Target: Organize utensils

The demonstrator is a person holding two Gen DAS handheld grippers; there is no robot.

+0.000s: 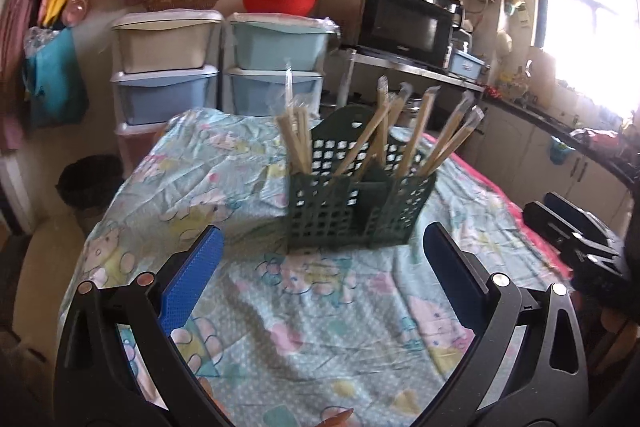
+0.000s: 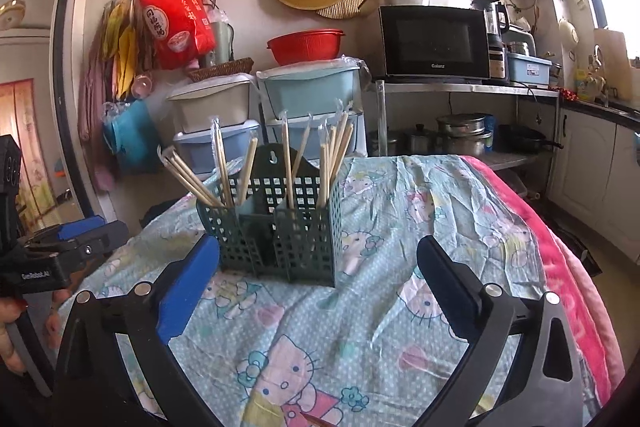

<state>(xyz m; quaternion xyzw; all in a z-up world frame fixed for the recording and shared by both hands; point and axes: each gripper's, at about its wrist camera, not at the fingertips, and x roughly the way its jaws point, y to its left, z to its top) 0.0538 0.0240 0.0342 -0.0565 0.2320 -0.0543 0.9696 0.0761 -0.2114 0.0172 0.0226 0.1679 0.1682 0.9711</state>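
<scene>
The green utensil caddy point(image 2: 280, 223) stands upright near the middle of the table, on the cartoon-print cloth point(image 2: 420, 235), with wrapped chopsticks point(image 2: 332, 163) poking out of its compartments. They lean every which way: one bunch fans toward the left side in my right view, another stands closer to upright on the right. I see no loose utensils left on the cloth, so I judge the sorting is nearly or fully done.

My right gripper point(image 2: 316, 283) sits just short of the caddy with its jaws spread wide and nothing between them. My left gripper point(image 1: 322, 267) is likewise wide apart and empty, facing the caddy from the other side; in the right view it shows at the left edge point(image 2: 76, 243).

If I tidy further, I should approach a leaning bunch from above, close on the sticks well below their crinkly wrapper tips, and keep the other gripper ready to steady the caddy wall, since that light basket looks likely to slide on the cloth. The cloth is wrinkled, so I should avoid snagging it with a low fingertip.
</scene>
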